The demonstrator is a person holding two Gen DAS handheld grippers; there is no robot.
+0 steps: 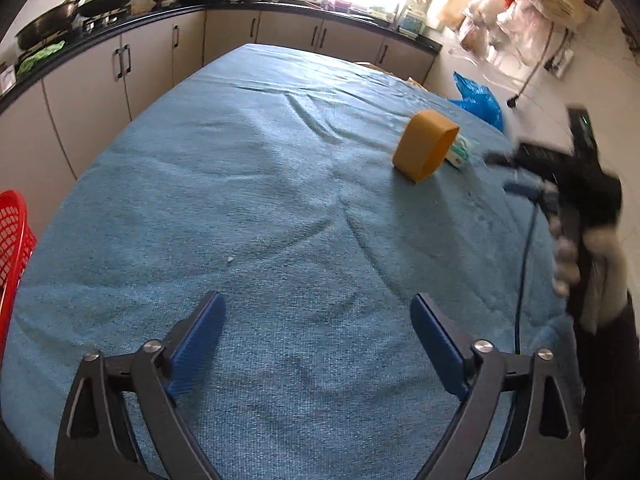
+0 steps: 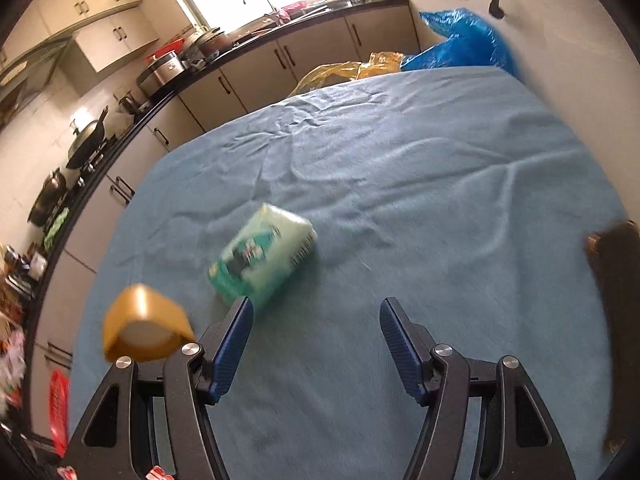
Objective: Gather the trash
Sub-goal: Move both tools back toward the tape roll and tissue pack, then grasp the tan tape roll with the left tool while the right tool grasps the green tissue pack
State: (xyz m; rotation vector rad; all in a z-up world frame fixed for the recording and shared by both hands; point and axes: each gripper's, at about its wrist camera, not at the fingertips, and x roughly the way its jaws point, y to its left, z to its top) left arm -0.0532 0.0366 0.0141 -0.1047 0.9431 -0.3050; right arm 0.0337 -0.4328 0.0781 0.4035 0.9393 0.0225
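Trash on the blue cloth came down to two pieces: a green-and-white carton and a brown tape roll just beside it, lying toward the far right of the table in the left wrist view. The red basket stood at the near left edge, well apart from both. The right gripper hung just short of the carton, jaws spread and empty, the carton off to the left of the gap. The left gripper was spread wide over bare cloth with nothing between its pads.

To take the carton cleanly, the right jaws would probably need shifting left to straddle its narrow width before closing. Print on the carton was too blurred to read.
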